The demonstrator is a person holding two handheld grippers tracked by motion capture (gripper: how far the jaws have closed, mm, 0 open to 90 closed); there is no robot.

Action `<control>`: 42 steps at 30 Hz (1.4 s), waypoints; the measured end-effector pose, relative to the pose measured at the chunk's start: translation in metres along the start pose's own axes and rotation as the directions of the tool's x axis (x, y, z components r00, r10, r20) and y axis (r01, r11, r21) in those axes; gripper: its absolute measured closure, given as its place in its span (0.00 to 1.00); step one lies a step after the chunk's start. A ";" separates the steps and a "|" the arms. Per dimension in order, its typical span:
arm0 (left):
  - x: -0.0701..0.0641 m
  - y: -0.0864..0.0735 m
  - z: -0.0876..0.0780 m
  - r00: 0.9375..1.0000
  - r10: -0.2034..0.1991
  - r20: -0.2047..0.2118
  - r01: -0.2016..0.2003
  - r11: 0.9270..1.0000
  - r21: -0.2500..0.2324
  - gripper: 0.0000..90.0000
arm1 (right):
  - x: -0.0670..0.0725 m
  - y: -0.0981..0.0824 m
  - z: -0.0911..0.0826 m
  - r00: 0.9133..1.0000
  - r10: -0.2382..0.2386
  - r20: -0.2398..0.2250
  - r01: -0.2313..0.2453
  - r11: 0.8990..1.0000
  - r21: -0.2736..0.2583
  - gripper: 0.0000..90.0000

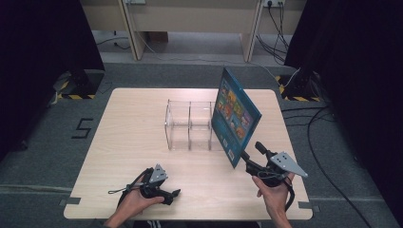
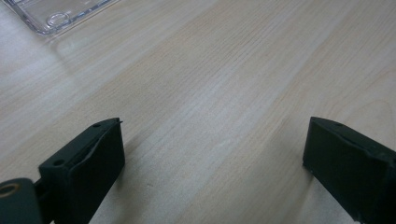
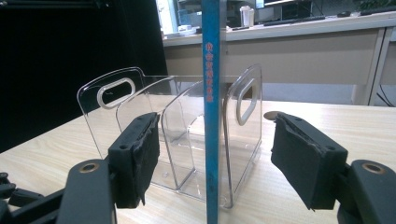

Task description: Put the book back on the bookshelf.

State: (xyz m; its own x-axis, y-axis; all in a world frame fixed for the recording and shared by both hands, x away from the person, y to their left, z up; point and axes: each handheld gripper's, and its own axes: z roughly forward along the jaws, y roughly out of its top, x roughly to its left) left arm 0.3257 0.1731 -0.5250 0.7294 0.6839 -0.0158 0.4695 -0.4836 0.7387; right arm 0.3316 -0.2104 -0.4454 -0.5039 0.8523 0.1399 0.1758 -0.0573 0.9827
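A blue book [image 1: 235,115] stands on edge, tilted, at the right end of the clear rack [image 1: 190,124] on the table [image 1: 123,142], between the right gripper's [image 3: 212,154] wide-open jaws with neither pad touching it, while the left gripper [image 2: 212,158] rests open and empty near the table's front edge.

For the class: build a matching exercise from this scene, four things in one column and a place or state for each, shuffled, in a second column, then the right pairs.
Things
1. blue book
2. clear rack
3. left gripper
4. right gripper

States
a. empty, jaws wide apart, low over bare wood
b. stands on edge at the rack's right end
c. see-through, mid-table, divided into slots
d. at the book's near lower corner, jaws on either side of its spine, pads apart from it

Pairs: 1-b, 2-c, 3-a, 4-d
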 end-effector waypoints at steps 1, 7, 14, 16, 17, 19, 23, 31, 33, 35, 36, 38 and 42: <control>0.000 0.000 0.000 1.000 0.000 0.000 0.000 1.000 0.000 0.05 | 0.000 -0.001 -0.002 1.000 -0.001 -0.001 0.001 1.000 0.002 0.36; 0.000 0.000 0.000 1.000 0.001 0.000 -0.001 1.000 0.000 0.05 | -0.001 -0.004 -0.005 1.000 0.006 -0.004 -0.006 1.000 0.011 0.36; 0.000 0.000 0.000 1.000 0.004 0.004 -0.004 1.000 0.002 0.04 | 0.002 -0.008 -0.008 1.000 -0.002 -0.016 0.002 1.000 0.028 0.36; 0.000 0.000 0.000 1.000 0.004 0.005 -0.004 1.000 0.002 0.04 | 0.002 -0.009 -0.009 1.000 -0.001 -0.017 0.002 1.000 0.029 0.35; 0.000 0.000 0.000 1.000 0.004 0.005 -0.004 1.000 0.003 0.04 | 0.002 -0.010 -0.010 1.000 -0.003 -0.020 0.003 0.999 0.034 0.34; 0.000 0.000 0.000 1.000 0.004 0.005 -0.004 1.000 0.003 0.04 | 0.002 -0.011 -0.011 1.000 -0.001 -0.024 0.002 0.999 0.040 0.34; -0.001 0.000 0.000 1.000 0.005 0.006 -0.005 1.000 0.004 0.04 | 0.001 -0.013 -0.013 1.000 -0.001 -0.029 0.003 0.999 0.050 0.33; -0.001 0.000 0.001 1.000 0.008 0.008 -0.008 1.000 0.008 0.02 | -0.002 -0.019 -0.021 0.999 -0.011 -0.035 0.014 0.997 0.081 0.27; -0.001 0.000 0.001 1.000 0.008 0.009 -0.008 1.000 0.007 0.01 | -0.003 -0.020 -0.022 0.999 -0.008 -0.037 0.011 0.996 0.085 0.26; -0.001 0.000 0.001 1.000 0.010 0.010 -0.010 1.000 0.009 0.01 | -0.003 -0.021 -0.025 0.999 -0.005 -0.036 0.009 0.996 0.092 0.25; -0.001 0.000 0.001 1.000 0.010 0.010 -0.010 1.000 0.009 0.01 | -0.004 -0.021 -0.025 0.999 -0.006 -0.037 0.010 0.996 0.089 0.25; -0.001 0.000 0.001 1.000 0.011 0.011 -0.011 1.000 0.010 0.00 | -0.004 -0.022 -0.026 0.999 -0.002 -0.036 0.005 0.996 0.095 0.25; -0.002 0.000 0.001 1.000 0.011 0.011 -0.011 1.000 0.012 0.00 | -0.005 -0.025 -0.030 0.999 -0.005 -0.042 0.010 0.993 0.114 0.25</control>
State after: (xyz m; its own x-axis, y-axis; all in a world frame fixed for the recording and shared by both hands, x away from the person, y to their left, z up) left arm 0.3247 0.1718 -0.5257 0.7401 0.6723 -0.0150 0.4669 -0.4976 0.7310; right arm 0.3039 -0.2289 -0.4674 -0.5399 0.8300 0.1399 0.2661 0.0106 0.9639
